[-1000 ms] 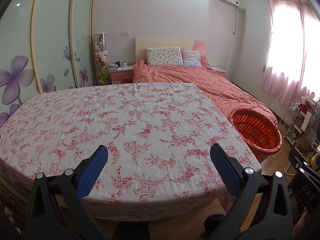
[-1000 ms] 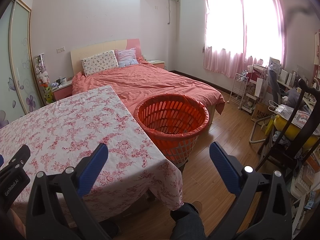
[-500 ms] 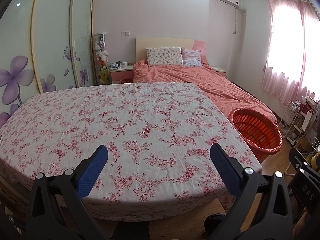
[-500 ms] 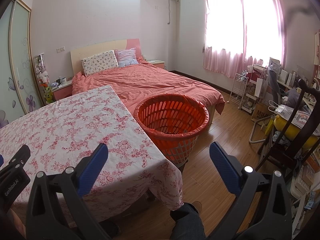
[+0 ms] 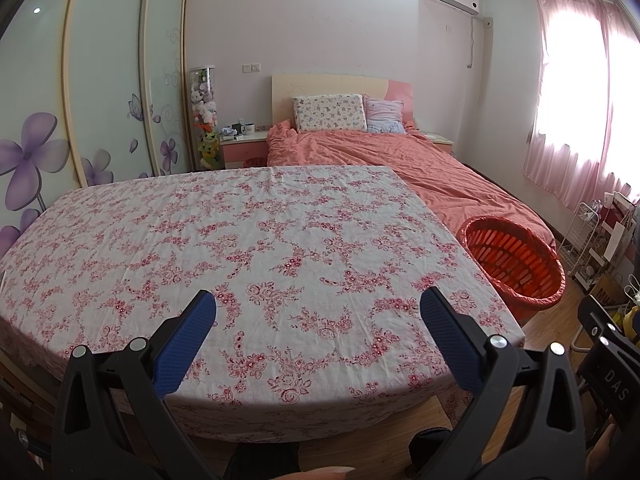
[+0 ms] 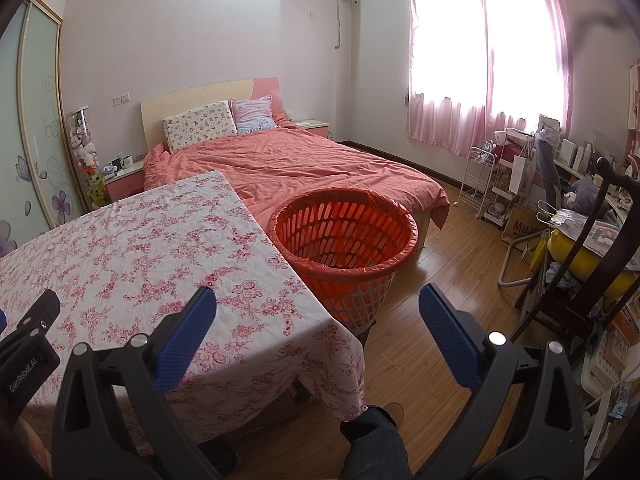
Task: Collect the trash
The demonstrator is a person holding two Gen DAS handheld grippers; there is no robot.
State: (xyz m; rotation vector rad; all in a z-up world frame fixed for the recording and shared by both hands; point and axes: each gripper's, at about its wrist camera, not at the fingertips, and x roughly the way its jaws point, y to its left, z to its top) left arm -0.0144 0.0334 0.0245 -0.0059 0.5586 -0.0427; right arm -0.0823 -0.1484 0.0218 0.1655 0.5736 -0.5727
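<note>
An orange slatted basket (image 6: 344, 236) lined with a red bag stands on the floor between the table and the bed; it also shows at the right of the left wrist view as the basket (image 5: 516, 260). My left gripper (image 5: 318, 312) hangs open over the near edge of the floral-cloth table (image 5: 240, 240), nothing between its blue pads. My right gripper (image 6: 318, 312) is open too, held above the table's right corner and the floor, short of the basket. No loose trash shows on the tablecloth (image 6: 132, 248). Something small lies at the basket's bottom, too dim to name.
A bed with a coral cover (image 6: 304, 168) lies behind the basket. A white wire trolley (image 6: 480, 184), a dark wooden chair (image 6: 580, 280) and cluttered shelves crowd the right side. Wardrobe doors (image 5: 100, 80) line the left wall. A person's leg (image 6: 376, 440) is below.
</note>
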